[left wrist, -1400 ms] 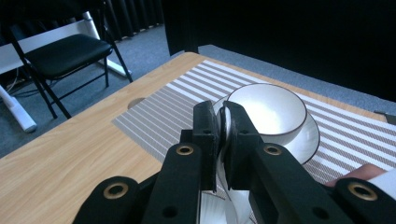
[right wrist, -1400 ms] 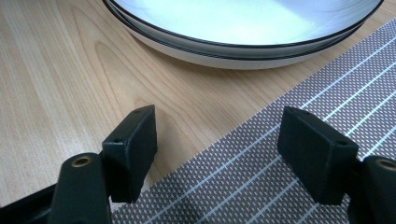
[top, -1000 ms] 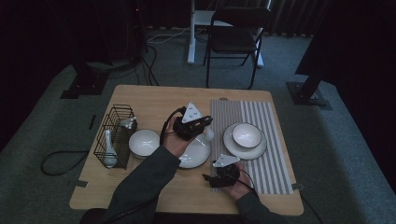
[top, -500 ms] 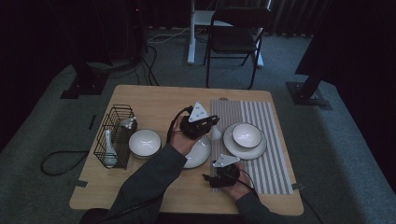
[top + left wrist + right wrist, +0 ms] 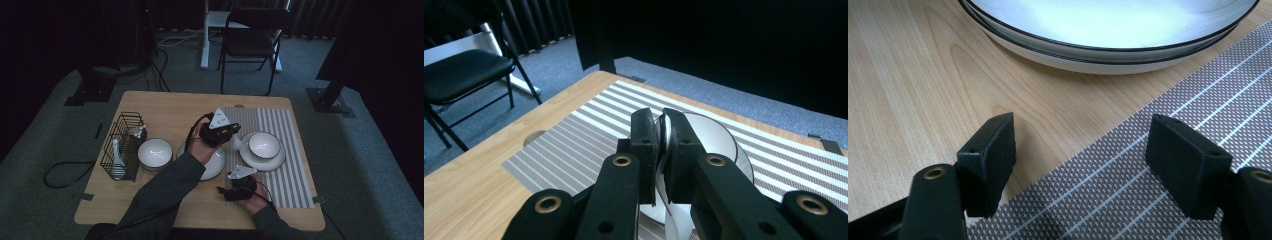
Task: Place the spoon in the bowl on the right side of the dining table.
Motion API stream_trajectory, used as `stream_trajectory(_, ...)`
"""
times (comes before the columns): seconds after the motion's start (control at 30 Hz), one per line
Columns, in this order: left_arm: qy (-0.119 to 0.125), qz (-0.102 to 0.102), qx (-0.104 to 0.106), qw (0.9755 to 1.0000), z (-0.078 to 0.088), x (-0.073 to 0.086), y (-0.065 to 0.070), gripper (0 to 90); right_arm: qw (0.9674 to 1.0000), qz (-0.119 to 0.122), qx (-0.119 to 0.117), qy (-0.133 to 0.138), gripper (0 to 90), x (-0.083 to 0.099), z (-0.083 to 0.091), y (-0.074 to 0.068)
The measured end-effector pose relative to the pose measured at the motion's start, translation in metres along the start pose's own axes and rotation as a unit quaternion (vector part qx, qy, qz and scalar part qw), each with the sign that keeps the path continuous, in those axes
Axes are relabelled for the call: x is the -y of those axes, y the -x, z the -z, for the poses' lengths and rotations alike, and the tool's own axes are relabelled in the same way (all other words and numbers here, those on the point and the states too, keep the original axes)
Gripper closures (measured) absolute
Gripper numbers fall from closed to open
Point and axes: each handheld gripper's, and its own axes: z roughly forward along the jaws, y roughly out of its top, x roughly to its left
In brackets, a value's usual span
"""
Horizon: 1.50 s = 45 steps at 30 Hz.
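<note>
- A black wire basket (image 5: 122,145) stood at the left edge of the wooden table (image 5: 165,107), with a white spoon (image 5: 116,159) upright inside it.
- Just right of the basket sat an empty white bowl (image 5: 155,152).
- Next came a black-rimmed white plate (image 5: 216,164) on the bare wood, partly covered by the person's left forearm.
- The left gripper (image 5: 231,136) was held above the plate's far edge, at the left border of the striped placemat (image 5: 295,165).
- Its jaws were clamped on the thin handle of a white spoon-like piece (image 5: 663,134); in the high view that white piece (image 5: 235,144) hung below the gripper, between the plate and the saucer.
- In the left gripper view the held handle stood upright between the pads, over the mat and the saucer behind.
- The right gripper (image 5: 1080,165) rested low at the table's near side, its jaws wide apart with nothing between them, straddling the mat's edge just short of the plate (image 5: 1108,30).
- On the mat, a small bowl (image 5: 264,145) sat on a saucer (image 5: 250,160).
</note>
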Motion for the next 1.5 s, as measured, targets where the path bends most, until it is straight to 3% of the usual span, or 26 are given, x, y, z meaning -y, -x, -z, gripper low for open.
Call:
stream_trajectory(0.4,0.005,-0.014,0.007,0.9999,-0.008,-0.017,0.004,85.3,1.0000,0.000,0.000,0.000,27.9,0.000,0.000,0.000)
stream_trajectory(0.53,0.009,-0.010,0.012,0.9998,-0.013,-0.020,0.003,85.3,1.0000,0.000,0.000,0.000,27.8,0.000,0.000,0.000)
stream_trajectory(0.7,0.001,-0.012,0.019,0.9998,-0.024,-0.020,0.004,85.3,1.0000,0.000,0.000,0.000,27.9,0.000,0.000,0.000)
stream_trajectory(0.9,0.011,-0.006,0.030,0.9995,-0.033,-0.022,0.006,85.3,1.0000,0.000,0.000,0.000,27.9,0.000,0.000,0.000)
stream_trajectory(1.5,0.002,0.007,0.036,0.9993,-0.059,-0.016,0.006,85.3,1.0000,0.002,-0.001,0.000,27.3,0.000,0.000,0.000)
